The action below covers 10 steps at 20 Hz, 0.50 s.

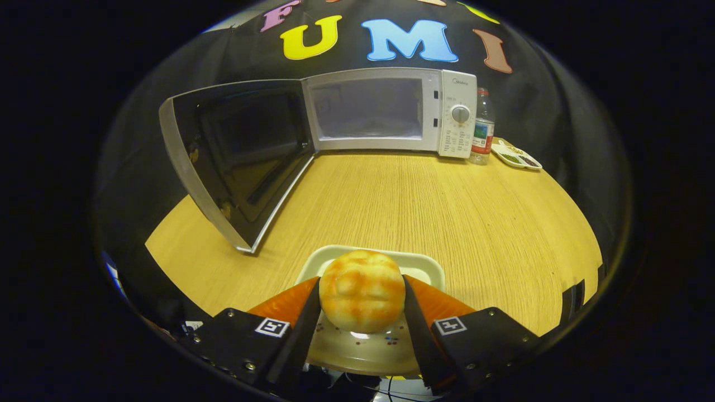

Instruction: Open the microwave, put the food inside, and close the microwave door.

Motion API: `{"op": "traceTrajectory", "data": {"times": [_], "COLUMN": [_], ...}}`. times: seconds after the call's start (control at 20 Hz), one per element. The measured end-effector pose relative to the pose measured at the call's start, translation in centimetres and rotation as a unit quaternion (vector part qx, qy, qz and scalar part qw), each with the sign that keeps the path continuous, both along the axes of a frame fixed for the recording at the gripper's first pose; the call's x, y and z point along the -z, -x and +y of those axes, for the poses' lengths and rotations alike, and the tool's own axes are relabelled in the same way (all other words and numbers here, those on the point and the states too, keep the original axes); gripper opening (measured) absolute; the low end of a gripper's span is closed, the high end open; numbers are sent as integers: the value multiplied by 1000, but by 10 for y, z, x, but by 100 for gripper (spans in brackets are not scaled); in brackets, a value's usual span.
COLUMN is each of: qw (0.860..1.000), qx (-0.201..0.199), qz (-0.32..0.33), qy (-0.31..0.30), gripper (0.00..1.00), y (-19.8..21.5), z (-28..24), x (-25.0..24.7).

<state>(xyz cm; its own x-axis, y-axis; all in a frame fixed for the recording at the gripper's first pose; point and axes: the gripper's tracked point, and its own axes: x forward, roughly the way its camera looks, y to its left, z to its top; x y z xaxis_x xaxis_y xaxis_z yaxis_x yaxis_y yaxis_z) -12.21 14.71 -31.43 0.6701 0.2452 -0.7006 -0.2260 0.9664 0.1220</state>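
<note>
The gripper (362,301) is closed on a round bread bun (362,290), with one finger pressing on each side of it; the bun is just above a pale plate (363,349) that lies on the wooden table (447,206), and I cannot tell if the bun touches the plate. Beyond the fingers, at the far edge of the table, stands a white microwave (391,111); its door (234,162) is swung wide open to the left and the chamber is empty. Just beside the microwave on the right stands a plastic bottle (482,128), and near it lies a small divided dish (516,156).
</note>
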Motion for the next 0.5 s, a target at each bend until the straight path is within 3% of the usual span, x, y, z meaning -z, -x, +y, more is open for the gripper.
{"op": "traceTrajectory", "data": {"times": [0.5], "qw": [996], "qx": [-3], "qz": [-75], "qy": [-47], "gripper": [79], "y": [-105], "z": [9], "x": [-48]}}
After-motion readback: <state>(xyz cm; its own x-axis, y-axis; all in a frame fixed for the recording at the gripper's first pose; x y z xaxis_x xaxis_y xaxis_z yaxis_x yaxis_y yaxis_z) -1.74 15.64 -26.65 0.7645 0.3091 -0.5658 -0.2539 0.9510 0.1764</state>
